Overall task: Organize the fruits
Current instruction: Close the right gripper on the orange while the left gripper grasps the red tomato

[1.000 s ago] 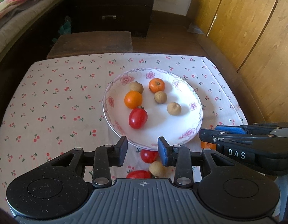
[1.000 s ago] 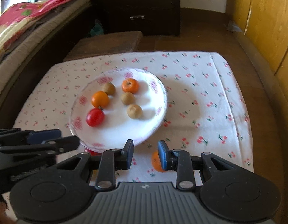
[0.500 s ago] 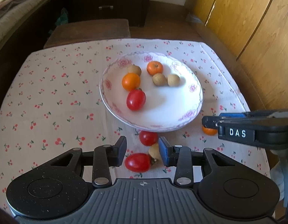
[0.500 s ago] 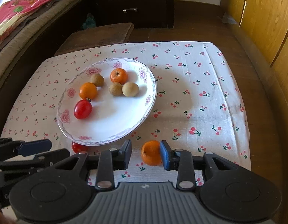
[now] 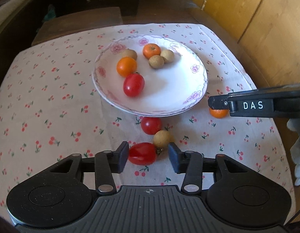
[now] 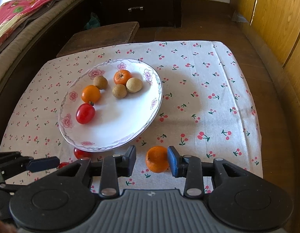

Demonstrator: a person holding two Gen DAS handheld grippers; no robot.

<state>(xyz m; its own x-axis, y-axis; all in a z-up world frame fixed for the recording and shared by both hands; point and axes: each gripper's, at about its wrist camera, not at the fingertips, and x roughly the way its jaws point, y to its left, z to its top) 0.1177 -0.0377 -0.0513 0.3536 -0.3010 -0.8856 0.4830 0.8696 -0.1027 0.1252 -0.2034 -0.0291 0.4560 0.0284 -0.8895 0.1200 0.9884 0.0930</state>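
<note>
A white floral plate [image 5: 196, 89] [image 6: 150, 114] holds two oranges, three longans and a red tomato [image 5: 133, 84]. On the cloth in front lie a tomato [image 5: 150, 125], a longan [image 5: 161, 138] and an oblong tomato [image 5: 142, 153]. My left gripper [image 5: 148, 156] is open, with its jaws either side of the oblong tomato. My right gripper [image 6: 151, 160] is open around a loose orange [image 6: 157, 158], which touches its right pad. That orange also shows in the left wrist view [image 5: 218, 113].
The table carries a cherry-print cloth [image 6: 208, 89]. A dark wooden stool [image 6: 103, 33] stands behind it, drawers [image 6: 136, 2] further back, a sofa [image 6: 23, 23] on the left and yellow wooden panels [image 6: 276, 19] on the right.
Both grippers have drawn back and down toward the table's front. The oblong tomato now sits between the left jaws, the loose orange between the right jaws. One longan on the plate rolled against another.
</note>
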